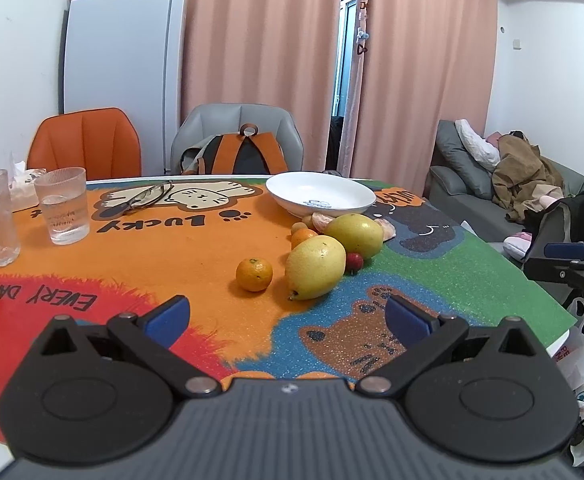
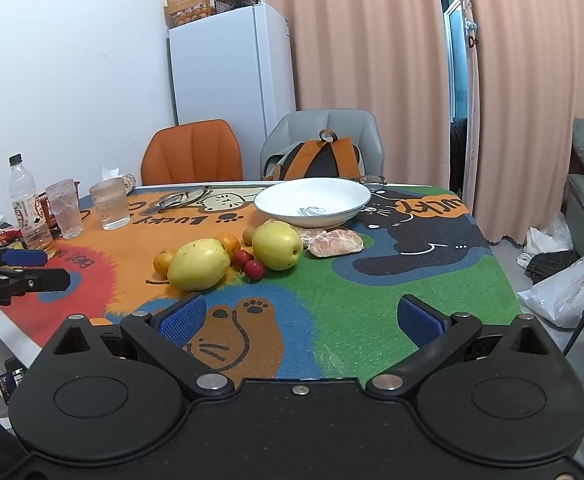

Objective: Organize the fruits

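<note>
A white bowl (image 1: 321,195) (image 2: 312,202) stands at the far side of the colourful table mat. In front of it lies a cluster of fruit: two yellow pears (image 1: 315,267) (image 2: 198,265), the farther pear (image 1: 355,234) (image 2: 277,246), a small mandarin (image 1: 254,274) (image 2: 163,261), another mandarin (image 1: 303,237) (image 2: 229,242), red fruits (image 1: 353,263) (image 2: 254,269) and peeled citrus (image 2: 335,242). My left gripper (image 1: 288,318) is open, low over the mat, just short of the near pear. My right gripper (image 2: 299,318) is open too, nearer the table's front edge.
Two glasses (image 1: 63,205) (image 2: 110,205), a bottle (image 2: 24,200) and spectacles (image 1: 145,197) stand at the left. An orange chair (image 1: 85,145) and a grey chair with a backpack (image 1: 238,152) are behind the table. A sofa (image 1: 492,200) and plastic bags (image 2: 564,292) are on the right.
</note>
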`<action>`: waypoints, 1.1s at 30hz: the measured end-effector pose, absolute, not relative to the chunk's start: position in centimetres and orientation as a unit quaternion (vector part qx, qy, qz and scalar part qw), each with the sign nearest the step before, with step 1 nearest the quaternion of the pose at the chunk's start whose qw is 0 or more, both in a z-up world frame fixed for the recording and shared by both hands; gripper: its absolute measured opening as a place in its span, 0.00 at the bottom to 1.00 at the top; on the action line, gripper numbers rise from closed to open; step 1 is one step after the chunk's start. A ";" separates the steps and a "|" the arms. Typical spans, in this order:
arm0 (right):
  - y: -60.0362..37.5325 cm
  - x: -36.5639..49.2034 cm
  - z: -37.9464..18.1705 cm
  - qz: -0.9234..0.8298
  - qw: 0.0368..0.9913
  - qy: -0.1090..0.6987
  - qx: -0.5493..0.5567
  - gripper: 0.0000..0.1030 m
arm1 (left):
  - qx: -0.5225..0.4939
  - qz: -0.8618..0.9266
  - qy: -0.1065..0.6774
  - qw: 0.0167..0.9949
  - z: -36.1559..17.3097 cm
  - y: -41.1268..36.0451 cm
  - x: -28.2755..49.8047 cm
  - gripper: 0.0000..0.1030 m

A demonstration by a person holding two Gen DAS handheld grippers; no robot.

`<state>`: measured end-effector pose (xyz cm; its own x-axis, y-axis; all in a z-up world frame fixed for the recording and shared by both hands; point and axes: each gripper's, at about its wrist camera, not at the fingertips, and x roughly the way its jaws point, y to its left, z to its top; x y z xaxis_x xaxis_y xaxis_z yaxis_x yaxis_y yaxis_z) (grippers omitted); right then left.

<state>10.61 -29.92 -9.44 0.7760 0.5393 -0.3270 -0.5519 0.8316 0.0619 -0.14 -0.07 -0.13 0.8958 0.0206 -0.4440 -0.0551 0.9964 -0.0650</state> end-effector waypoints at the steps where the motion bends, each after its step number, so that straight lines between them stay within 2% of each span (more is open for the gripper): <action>1: -30.0 10.6 -9.5 0.290 0.942 0.168 -0.018 1.00 | -0.038 0.019 0.228 0.973 -0.1 -0.1 -0.1 1.00; 33: -29.8 10.5 -9.4 0.290 0.942 0.166 -0.024 1.00 | -0.034 0.015 0.229 0.973 -0.2 -0.2 0.0 1.00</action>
<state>10.50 -29.77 -9.45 0.7766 0.5387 -0.3266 -0.5546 0.8305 0.0511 -0.02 -0.17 -0.17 0.8946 0.0139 -0.4466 -0.0446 0.9973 -0.0583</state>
